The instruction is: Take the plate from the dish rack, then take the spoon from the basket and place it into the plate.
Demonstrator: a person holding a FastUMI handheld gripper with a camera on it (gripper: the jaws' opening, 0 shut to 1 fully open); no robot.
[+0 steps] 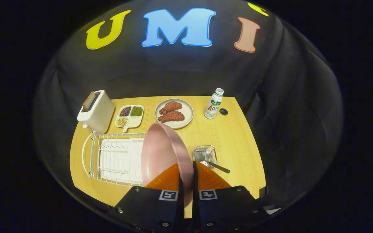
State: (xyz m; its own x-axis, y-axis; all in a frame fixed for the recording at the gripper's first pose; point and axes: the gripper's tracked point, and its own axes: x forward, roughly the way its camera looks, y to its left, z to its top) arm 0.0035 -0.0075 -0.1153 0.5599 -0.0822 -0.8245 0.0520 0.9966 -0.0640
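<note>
Jaws clamped on the pink plate's (pixel 160 155) rim, plate held on edge, above the worktop (pixel 238 136). Dish rack (pixel 115 158) just left of jaws. Spoon (pixel 215 165) sits in basket (pixel 206 153) just ahead-right.

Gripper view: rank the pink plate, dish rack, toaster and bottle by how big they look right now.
1. Dish rack and pink plate, too close to rank: the plate, clamped on edge in the tool, sits nearest the camera.
2. Toaster.
3. Bottle, smallest.
</note>
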